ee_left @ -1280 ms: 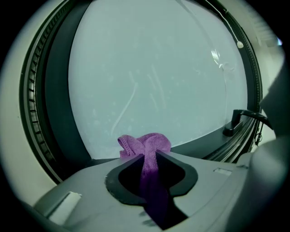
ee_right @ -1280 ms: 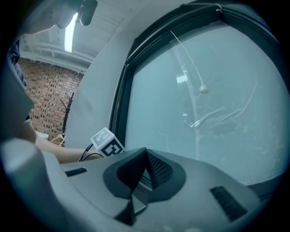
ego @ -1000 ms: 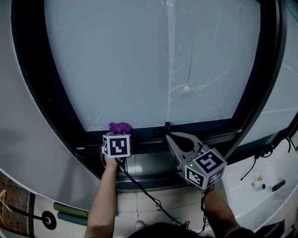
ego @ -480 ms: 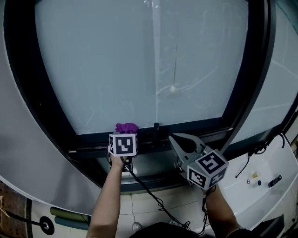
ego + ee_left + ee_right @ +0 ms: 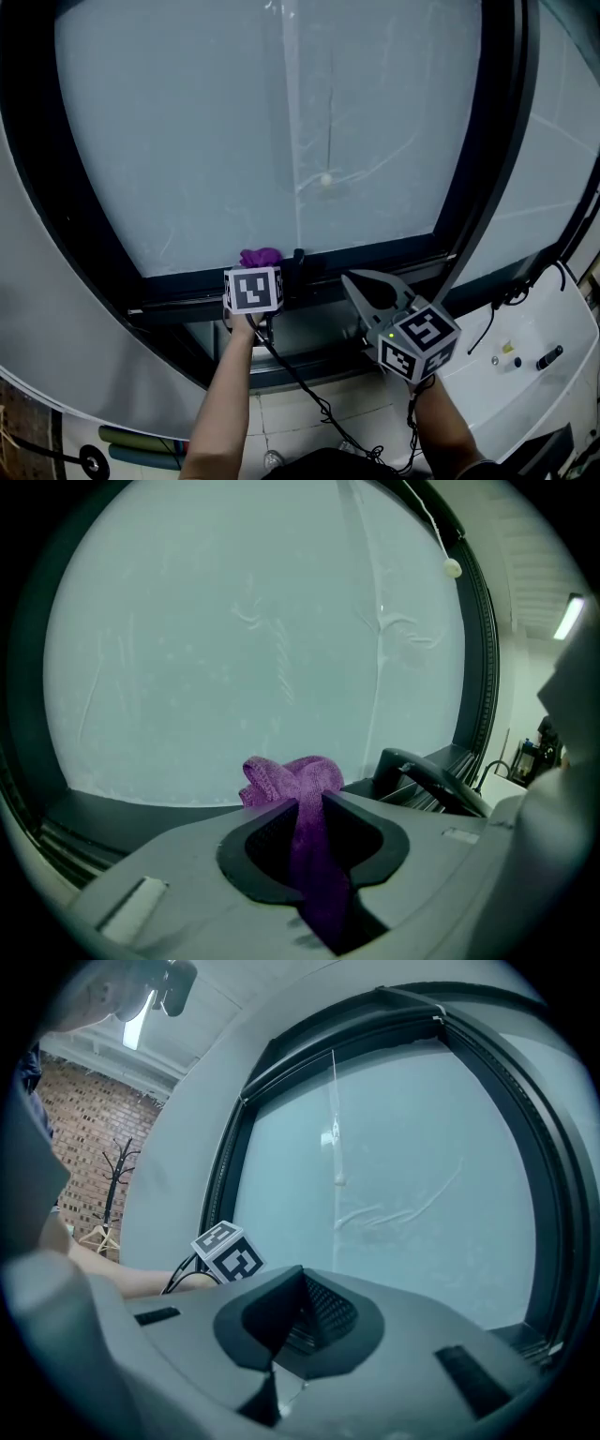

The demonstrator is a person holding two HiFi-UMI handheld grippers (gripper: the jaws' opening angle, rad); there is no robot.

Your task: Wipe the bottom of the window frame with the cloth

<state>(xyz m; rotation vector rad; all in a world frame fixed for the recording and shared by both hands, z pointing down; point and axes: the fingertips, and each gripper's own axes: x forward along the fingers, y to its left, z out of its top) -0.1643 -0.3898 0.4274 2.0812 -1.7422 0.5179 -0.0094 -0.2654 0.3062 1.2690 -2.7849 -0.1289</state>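
The big window (image 5: pixel 281 141) has a dark frame (image 5: pixel 380 260) along its bottom. The right gripper (image 5: pixel 300 1283) is closed tight, holding nothing. The left gripper (image 5: pixel 309 808) pinches the purple cloth (image 5: pixel 286 780) at the frame's bottom. The cloth lies long between the jaws, bunched end toward the glass.

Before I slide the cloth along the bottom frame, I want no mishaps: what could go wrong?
1. The handle stands just right of the cloth on the bottom frame; a rightward stroke could snag there.
2. The left claw pinches only a narrow strip of cloth, so dragging might pull it loose.
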